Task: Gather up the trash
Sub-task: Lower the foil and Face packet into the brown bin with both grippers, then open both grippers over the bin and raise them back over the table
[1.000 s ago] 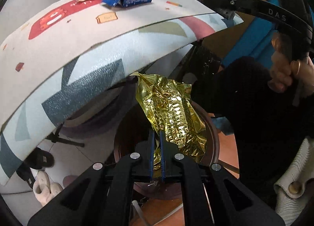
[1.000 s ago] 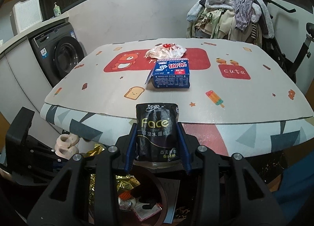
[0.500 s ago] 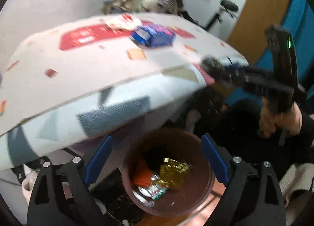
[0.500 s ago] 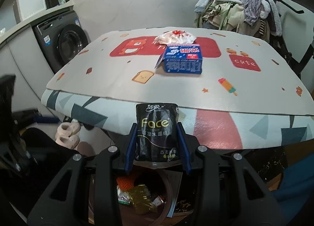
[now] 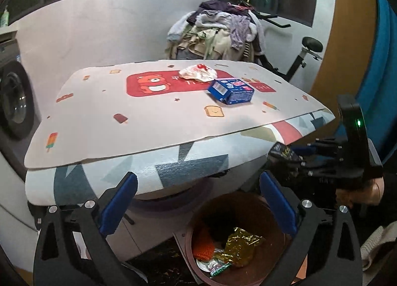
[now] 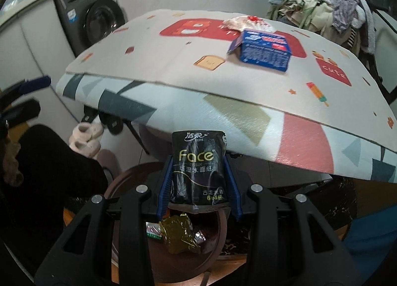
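Black tissue pack: soft glossy plastic pouch, roughly rectangular, gold "Face" lettering, top seam crimped. Pinched on both sides by the blue pads of the right gripper, jaws narrow and closed on it. Hangs directly above the brown trash bin, a round, smooth-walled tub on the floor under the table edge.

Inside the bin: crumpled gold foil wrapper, shiny and creased into many small facets, beside a knobbly orange lump and a small green-and-white packet.

Left gripper: jaws opening, spread very wide, nothing between the flat blue pads; poised above and just in front of the bin's rim.

On the table, a rounded top under a matte cream mat printed with a red bear panel, toast and ice-lolly motifs, over a grained cloth of grey, red and olive geometric patches: a blue cardboard box, rectangular with one end flap open, and just behind it, touching or nearly so, a crinkled white plastic wrapper with red marks.

Beyond: heap of rumpled clothes, washing machine with a round door, fluffy pale slippers on the floor.
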Available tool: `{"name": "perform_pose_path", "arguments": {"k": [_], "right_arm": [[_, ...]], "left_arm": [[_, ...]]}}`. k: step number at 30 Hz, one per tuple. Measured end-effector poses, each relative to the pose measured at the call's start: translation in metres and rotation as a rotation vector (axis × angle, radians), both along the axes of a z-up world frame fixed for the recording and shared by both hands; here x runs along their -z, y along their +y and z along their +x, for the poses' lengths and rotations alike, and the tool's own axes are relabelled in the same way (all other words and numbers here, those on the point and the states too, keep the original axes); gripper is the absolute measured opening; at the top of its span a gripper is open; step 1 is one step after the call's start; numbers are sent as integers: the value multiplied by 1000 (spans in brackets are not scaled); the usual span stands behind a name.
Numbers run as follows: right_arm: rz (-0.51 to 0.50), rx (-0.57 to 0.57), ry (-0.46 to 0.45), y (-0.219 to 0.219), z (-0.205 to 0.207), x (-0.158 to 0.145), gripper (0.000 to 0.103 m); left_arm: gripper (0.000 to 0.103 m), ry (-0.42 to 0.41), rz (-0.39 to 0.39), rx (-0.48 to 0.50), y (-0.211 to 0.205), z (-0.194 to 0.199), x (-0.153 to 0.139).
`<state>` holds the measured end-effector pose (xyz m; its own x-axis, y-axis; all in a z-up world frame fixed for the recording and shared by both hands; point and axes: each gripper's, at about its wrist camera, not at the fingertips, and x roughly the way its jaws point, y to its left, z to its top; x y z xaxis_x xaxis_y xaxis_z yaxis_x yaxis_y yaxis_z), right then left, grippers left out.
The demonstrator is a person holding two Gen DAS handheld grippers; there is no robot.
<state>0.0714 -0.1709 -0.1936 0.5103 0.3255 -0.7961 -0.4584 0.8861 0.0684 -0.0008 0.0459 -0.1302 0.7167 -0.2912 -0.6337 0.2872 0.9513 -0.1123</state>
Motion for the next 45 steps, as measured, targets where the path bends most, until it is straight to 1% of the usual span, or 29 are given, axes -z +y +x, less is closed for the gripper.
{"name": "perform_pose_path", "arguments": {"k": [3,8,11,20,21,22,23,24,25,26,30,34,45], "right_arm": [[-32,-38,2,10,-4,5,42],[-79,-92,11,23,-6,13,42],[-89,-104,19,26,-7,16,44],[-103,-109,36,29,-7,21,44],[-108,-112,38,30,-7,22,46],[-113,-116,39,32,-7,22,52],[-118,-118,38,33,-7,23,65],[-122,-118,34,33,-8,23,72],[-124,-118,27,34,-9,22,85],[-125,-116,18,34,-9,21,91],[-141,-95,14,33,-7,21,95],[-130,-73,14,29,-5,20,97],[-87,-23,9,16,1,12,97]], "left_arm": [[96,3,-9,-14,2,0,2],[96,31,-23,-30,5,5,7],[96,41,-34,-41,8,7,10],[97,58,-47,-63,14,9,13],[97,58,-48,-64,14,9,13],[97,58,-49,-65,14,9,13],[97,59,-49,-66,14,10,13],[97,62,-50,-68,15,10,13],[97,63,-51,-71,15,10,13],[97,66,-52,-75,16,11,14],[97,70,-66,-86,21,11,14],[97,73,-73,-96,23,12,14],[97,71,-67,-100,23,12,14]]}}
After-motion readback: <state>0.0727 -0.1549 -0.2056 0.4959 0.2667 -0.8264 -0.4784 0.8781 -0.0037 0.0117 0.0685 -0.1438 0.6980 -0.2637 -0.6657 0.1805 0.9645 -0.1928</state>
